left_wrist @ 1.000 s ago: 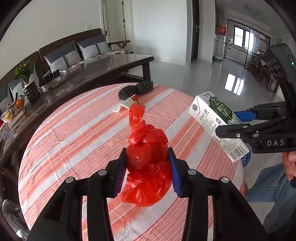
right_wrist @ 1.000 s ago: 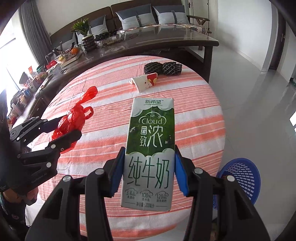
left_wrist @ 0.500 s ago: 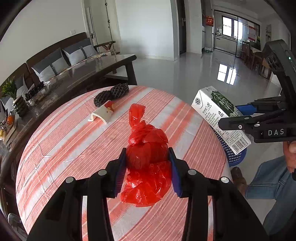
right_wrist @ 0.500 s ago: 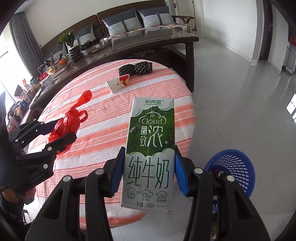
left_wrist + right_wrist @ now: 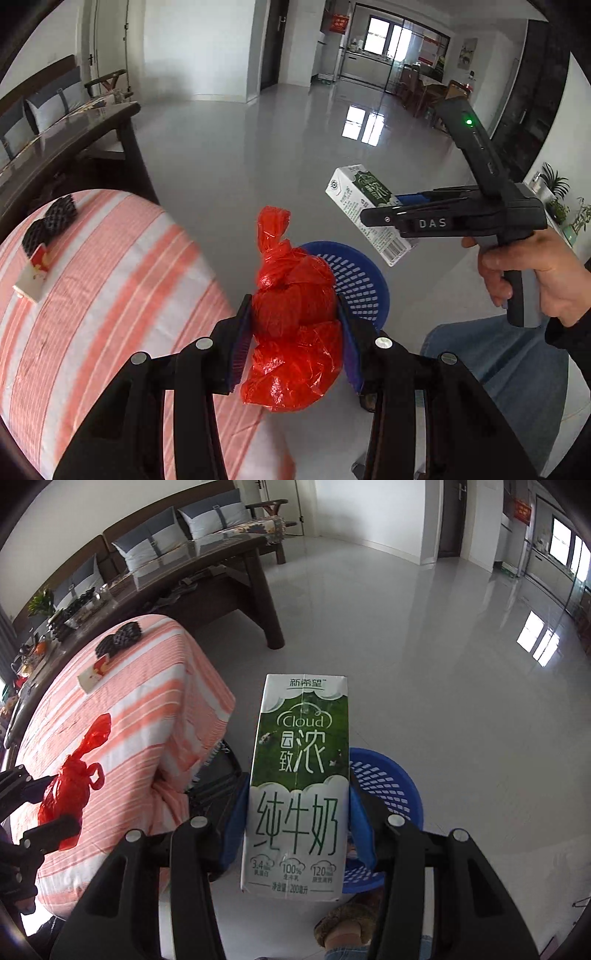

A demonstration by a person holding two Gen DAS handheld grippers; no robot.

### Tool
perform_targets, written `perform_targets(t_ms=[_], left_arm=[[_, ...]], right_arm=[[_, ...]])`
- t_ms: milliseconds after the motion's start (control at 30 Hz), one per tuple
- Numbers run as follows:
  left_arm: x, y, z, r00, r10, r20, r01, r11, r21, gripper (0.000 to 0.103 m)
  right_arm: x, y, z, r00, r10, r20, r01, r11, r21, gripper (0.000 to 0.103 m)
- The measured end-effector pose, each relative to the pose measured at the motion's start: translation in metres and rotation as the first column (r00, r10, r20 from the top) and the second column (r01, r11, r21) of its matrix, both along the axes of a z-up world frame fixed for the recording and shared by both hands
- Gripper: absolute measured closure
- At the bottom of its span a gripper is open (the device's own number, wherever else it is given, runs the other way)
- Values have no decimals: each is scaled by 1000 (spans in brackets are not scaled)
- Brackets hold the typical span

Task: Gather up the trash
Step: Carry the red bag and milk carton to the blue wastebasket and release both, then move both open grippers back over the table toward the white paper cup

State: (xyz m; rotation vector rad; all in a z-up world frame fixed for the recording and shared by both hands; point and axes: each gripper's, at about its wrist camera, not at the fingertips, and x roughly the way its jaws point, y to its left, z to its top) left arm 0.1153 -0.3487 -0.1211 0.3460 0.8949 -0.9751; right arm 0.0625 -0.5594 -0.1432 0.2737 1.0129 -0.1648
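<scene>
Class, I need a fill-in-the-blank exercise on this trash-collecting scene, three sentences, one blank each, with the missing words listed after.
1. The left tool is shut on a knotted ____ plastic bag.
2. The right tool grips a green-and-white ____ carton.
3. The blue perforated plastic basket stands on the ____.

Missing words: red; milk; floor

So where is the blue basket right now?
The blue basket sits on the grey floor beside the striped table, partly hidden behind the milk carton in the right wrist view.
</scene>
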Motion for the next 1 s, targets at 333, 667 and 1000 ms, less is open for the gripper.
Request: perform_targets(t_ms=[333,667,1000], left_arm=[[6,-120,-77,988,-97,-121,101,995,20,59],[29,-168,-136,983,-80,-167,93,993,74,59],[40,-170,-146,989,-3,-149,17,996,91,18]], right_arm=[[-1,-78,-69,991,-115,-62,119,990,78,54],[1,-103,-84,987,-138,-82,148,981,128,54],[2,-112,-81,978,-208,-12,208,970,129,18]])
